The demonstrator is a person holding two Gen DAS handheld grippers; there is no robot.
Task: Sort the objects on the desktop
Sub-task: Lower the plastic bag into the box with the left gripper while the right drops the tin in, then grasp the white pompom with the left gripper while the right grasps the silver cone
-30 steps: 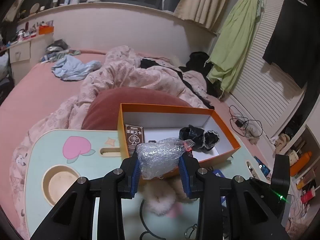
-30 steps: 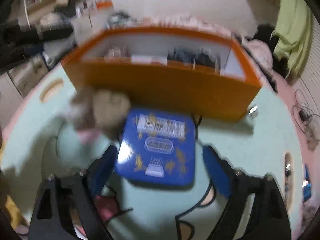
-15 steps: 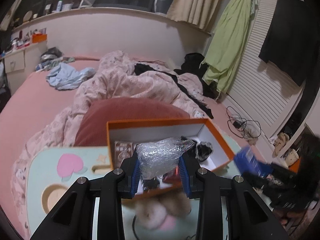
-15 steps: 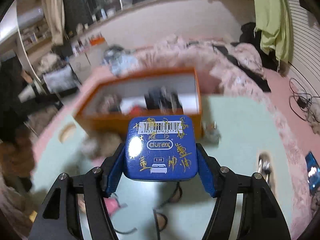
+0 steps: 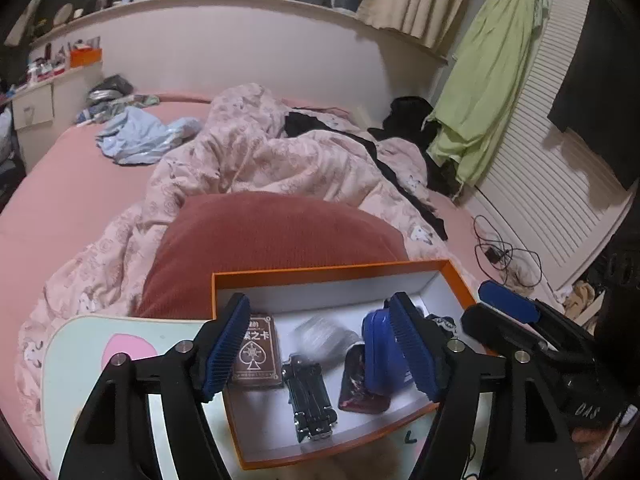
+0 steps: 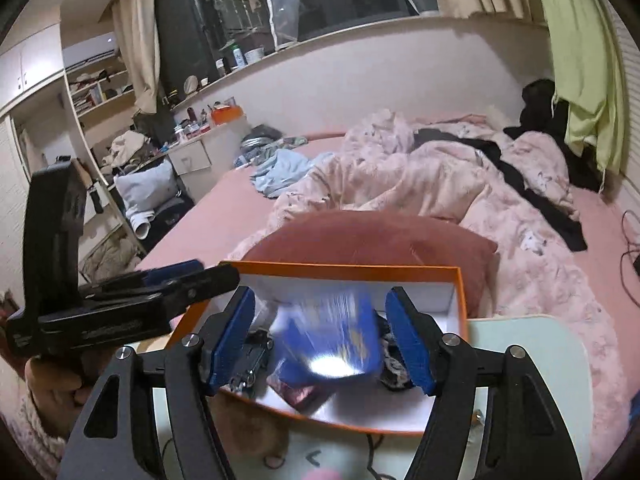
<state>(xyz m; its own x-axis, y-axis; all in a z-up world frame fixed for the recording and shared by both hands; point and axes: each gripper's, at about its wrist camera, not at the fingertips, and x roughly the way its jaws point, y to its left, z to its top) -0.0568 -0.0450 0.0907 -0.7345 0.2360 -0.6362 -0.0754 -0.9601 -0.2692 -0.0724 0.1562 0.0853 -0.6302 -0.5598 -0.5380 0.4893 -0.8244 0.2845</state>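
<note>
An orange box point(image 5: 332, 270) with a white inside sits on the pale green lap table point(image 5: 76, 360). My left gripper point(image 5: 320, 350) is open above the box, and a blurred clear plastic bag point(image 5: 324, 336) drops below it. My right gripper point(image 6: 320, 344) is open over the same box point(image 6: 344, 267); a blurred blue box point(image 6: 332, 340) falls between its jaws and also shows in the left wrist view point(image 5: 380, 354). In the box lie a brown card deck point(image 5: 256, 350), a black folding tool point(image 5: 310, 400), a dark card point(image 5: 356, 380) and black lace fabric point(image 6: 394, 364).
A red cushion point(image 5: 272, 240) lies just behind the box, with a pink quilt point(image 5: 260, 152) and bed beyond. A furry tan toy point(image 6: 248, 428) lies on the table in front of the box. The left gripper's body point(image 6: 100, 312) reaches in from the left in the right wrist view.
Both grippers moved over the box and opened. The plastic bag left my left gripper and the blue box left my right gripper; both are dropping into the box.
</note>
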